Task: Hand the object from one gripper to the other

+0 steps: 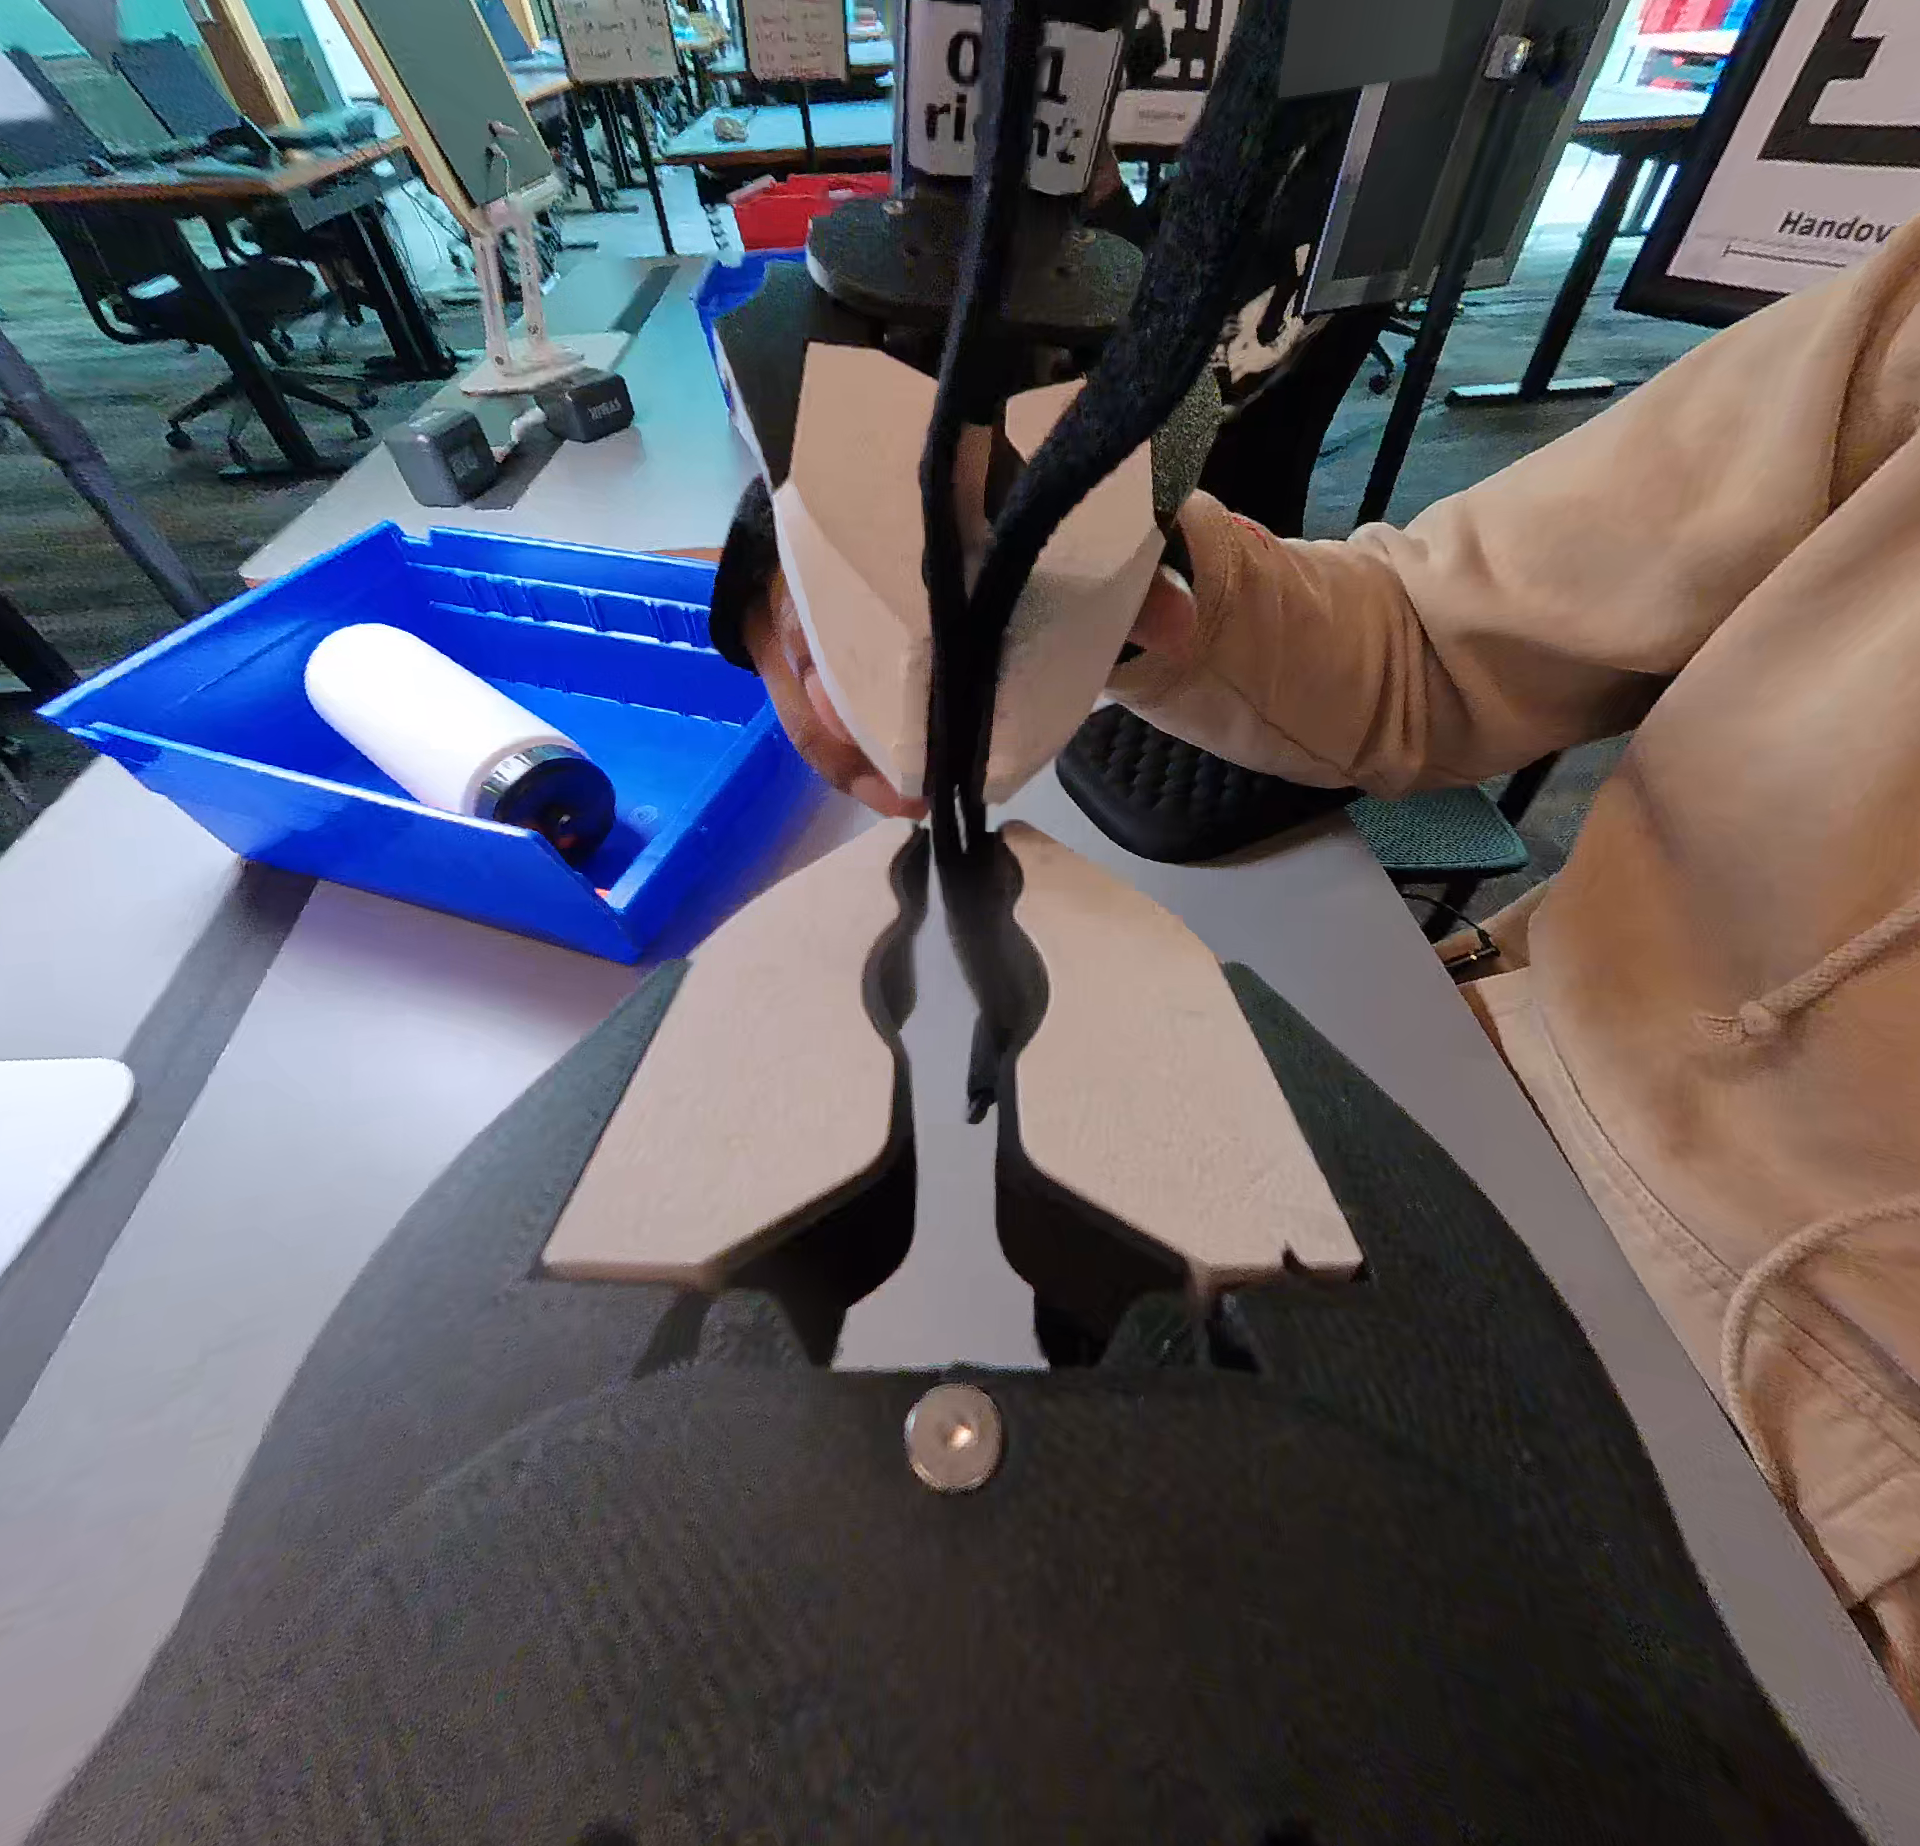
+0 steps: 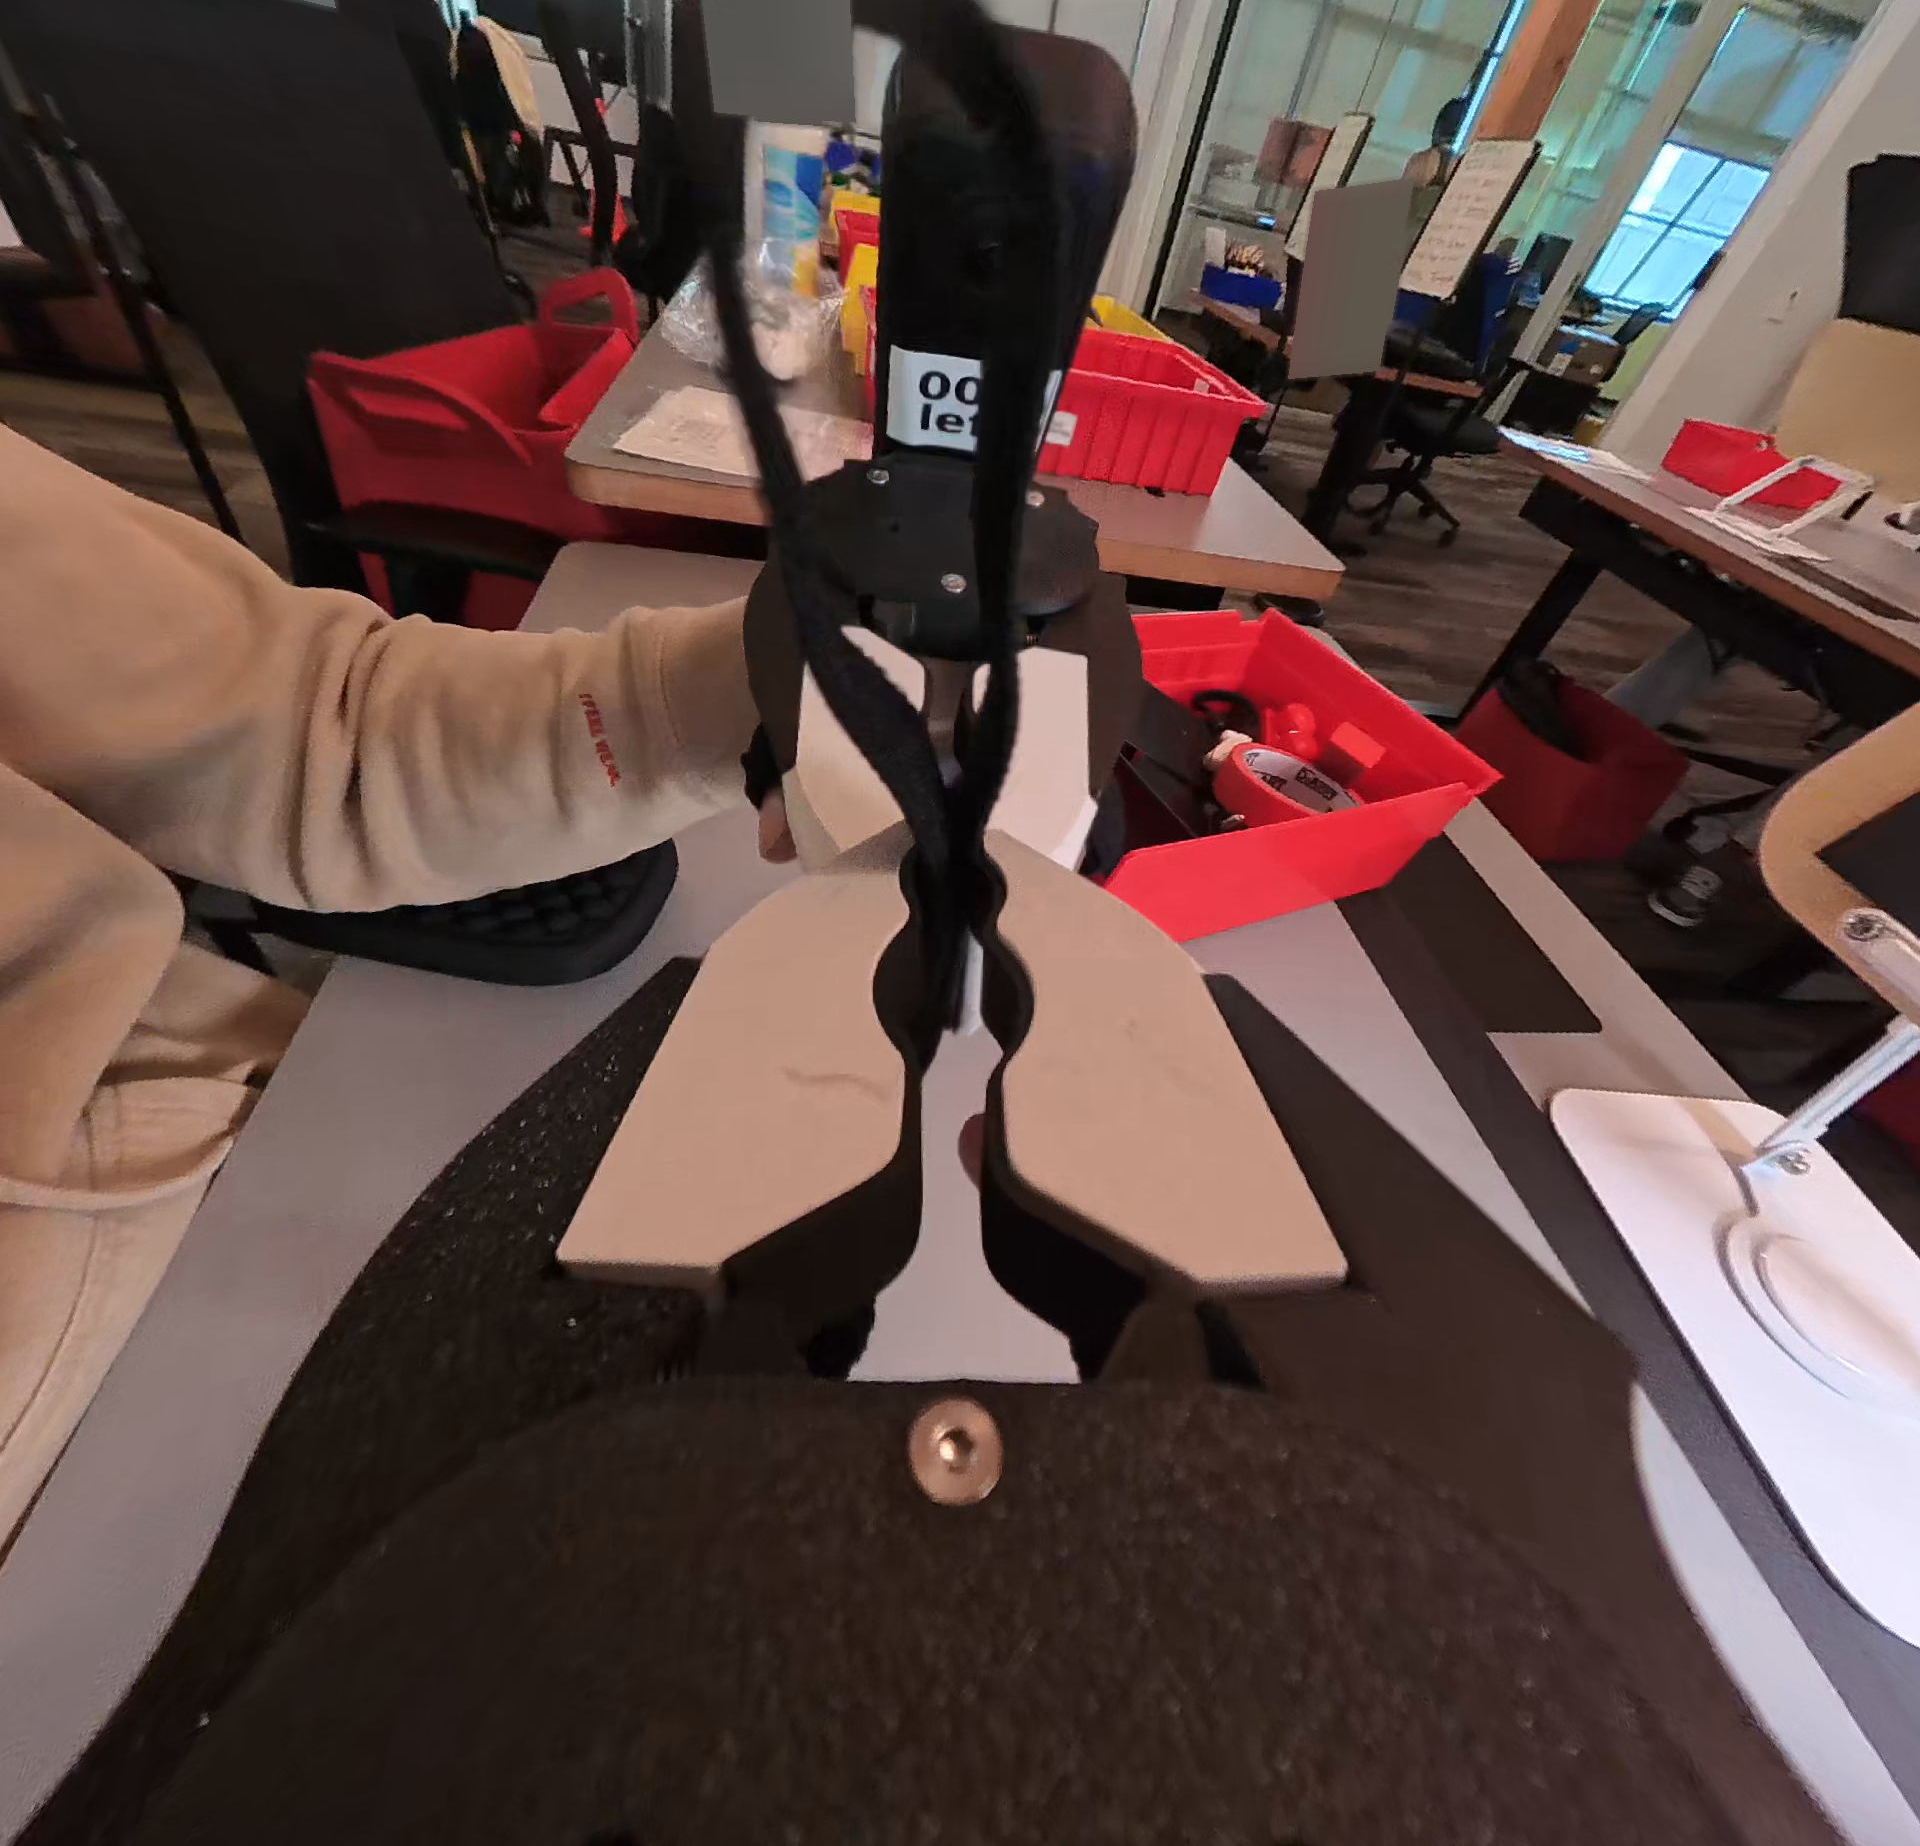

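A black strap (image 1: 961, 570) hangs in a long loop between two grippers that face each other tip to tip above the grey table (image 1: 364, 1069). My left gripper (image 1: 961, 846) is shut on the strap's lower end, which runs down between its tan fingers. My right gripper (image 1: 951, 794) meets it from the far side, held by a hand in a beige sleeve (image 1: 1507, 633). In the right wrist view my right gripper (image 2: 951, 877) is shut on the same strap (image 2: 862, 695), and the left gripper (image 2: 935, 820) sits just beyond its tips.
A blue bin (image 1: 312, 809) holding a white cylinder (image 1: 436, 716) lies left of the grippers. A red bin (image 2: 1299, 861) with a tape roll (image 2: 1278, 778) stands on the other side. A white lamp base (image 2: 1766, 1277) and a dumbbell (image 1: 447, 456) rest on the table. My two grippers' fingertips are within a few centimetres of each other.
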`<state>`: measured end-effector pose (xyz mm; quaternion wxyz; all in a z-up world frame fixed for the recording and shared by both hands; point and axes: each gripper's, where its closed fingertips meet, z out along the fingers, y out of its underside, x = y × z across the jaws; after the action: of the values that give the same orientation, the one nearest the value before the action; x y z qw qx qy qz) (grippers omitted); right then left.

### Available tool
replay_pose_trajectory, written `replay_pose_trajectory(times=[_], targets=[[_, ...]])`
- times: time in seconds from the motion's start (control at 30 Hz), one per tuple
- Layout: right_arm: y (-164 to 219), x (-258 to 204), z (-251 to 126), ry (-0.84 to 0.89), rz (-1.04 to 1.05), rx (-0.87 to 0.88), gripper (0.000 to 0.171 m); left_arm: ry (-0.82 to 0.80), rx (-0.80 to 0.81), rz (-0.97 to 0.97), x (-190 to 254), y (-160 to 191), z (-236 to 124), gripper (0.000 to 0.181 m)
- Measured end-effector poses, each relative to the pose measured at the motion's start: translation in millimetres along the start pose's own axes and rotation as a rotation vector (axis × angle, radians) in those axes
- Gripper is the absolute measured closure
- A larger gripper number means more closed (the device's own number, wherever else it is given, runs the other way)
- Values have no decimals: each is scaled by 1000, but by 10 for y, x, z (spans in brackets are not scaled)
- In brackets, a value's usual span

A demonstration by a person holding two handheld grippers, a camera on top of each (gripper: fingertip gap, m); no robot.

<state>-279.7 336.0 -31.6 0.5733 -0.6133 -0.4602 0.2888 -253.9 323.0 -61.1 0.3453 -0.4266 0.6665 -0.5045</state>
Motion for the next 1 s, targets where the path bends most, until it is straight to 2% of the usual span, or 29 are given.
replay_pose_trajectory(times=[0.07, 0.17, 0.23, 0.27, 0.33, 0.43, 0.53, 0.7, 0.73, 0.83, 0.93, 1.0], targets=[[-25, 11, -42, -7, 17, 10, 166, -32, 59, 8, -38, -103, -123, 155], [9, 60, -64, 10, 35, -6, 166, -58, 188, -11, -37, -362, -312, 149], [80, 56, 7, 11, 32, -31, 166, -79, 215, 4, -10, -448, -292, 147], [127, 40, 61, 6, 35, -49, 166, -90, 209, 14, 0, -460, -247, 150], [198, 7, 160, -1, 36, -69, 166, -144, 176, 33, -46, -441, -171, 175], [216, 35, 169, 18, 24, -71, 162, -170, 169, -8, -132, -419, -208, 176], [92, 123, 25, 50, 26, -15, 144, -144, 158, -56, -161, -367, -267, 176], [-182, 108, -154, 2, 103, 136, 137, -26, 75, -52, -6, -194, -25, 176], [-179, 75, -136, -20, 112, 134, 137, 3, 69, -51, 41, -179, 35, 176], [-140, 1, -96, -58, 97, 116, 156, 32, 60, -35, 100, -149, 99, 174], [-162, -11, -111, -51, 70, 112, 160, 29, 81, -32, 90, -189, -45, 153], [-148, 44, -128, -11, 60, 98, 159, 16, 167, -46, 77, -346, -199, 151]])
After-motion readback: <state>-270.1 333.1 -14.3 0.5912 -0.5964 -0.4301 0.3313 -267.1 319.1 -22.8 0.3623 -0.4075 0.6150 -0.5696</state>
